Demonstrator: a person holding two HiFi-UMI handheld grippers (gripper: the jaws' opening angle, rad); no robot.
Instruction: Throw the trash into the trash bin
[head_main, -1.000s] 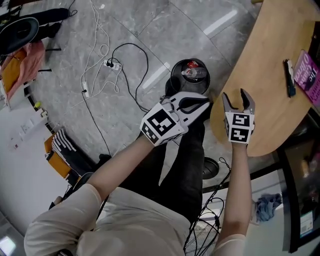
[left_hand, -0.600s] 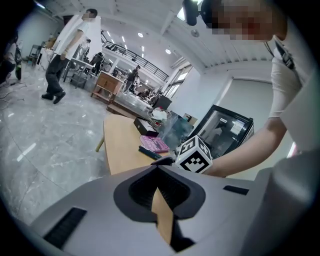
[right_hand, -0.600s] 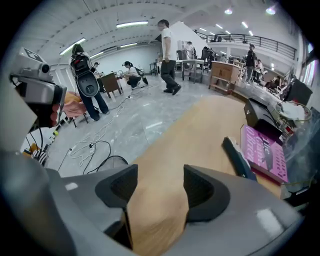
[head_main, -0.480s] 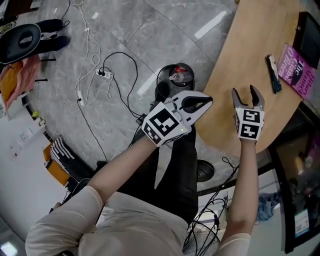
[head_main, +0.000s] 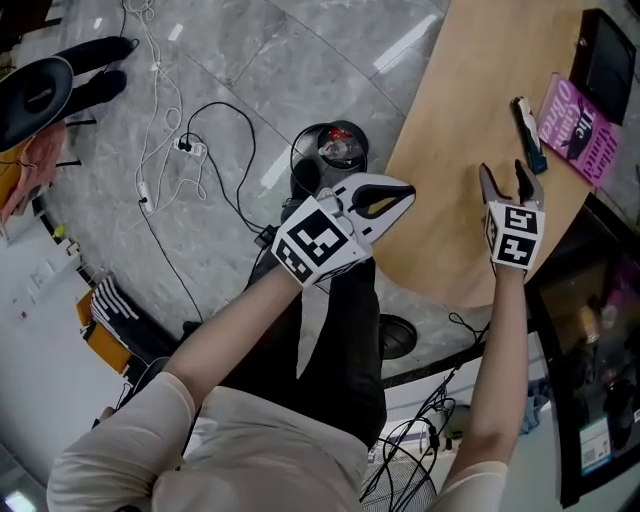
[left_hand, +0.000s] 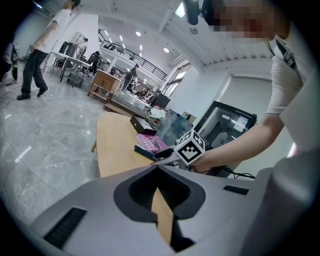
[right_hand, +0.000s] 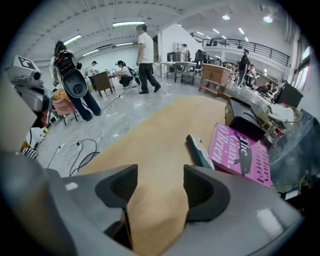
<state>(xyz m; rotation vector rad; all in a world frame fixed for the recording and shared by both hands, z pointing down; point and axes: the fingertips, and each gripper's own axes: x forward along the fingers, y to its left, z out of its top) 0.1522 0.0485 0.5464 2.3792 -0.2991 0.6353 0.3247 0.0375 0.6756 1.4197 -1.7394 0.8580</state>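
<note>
Left claw (head_main: 406, 191) pinched; round black bin (head_main: 304, 172)

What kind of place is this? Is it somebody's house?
Not a house, most likely a big workshop or lab hall. Loose cables trail over a shiny stone floor, people stand around desks far off, and a railed balcony runs overhead.

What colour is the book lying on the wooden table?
The book is bright pink with dark lettering; the right gripper view shows it best.
</note>
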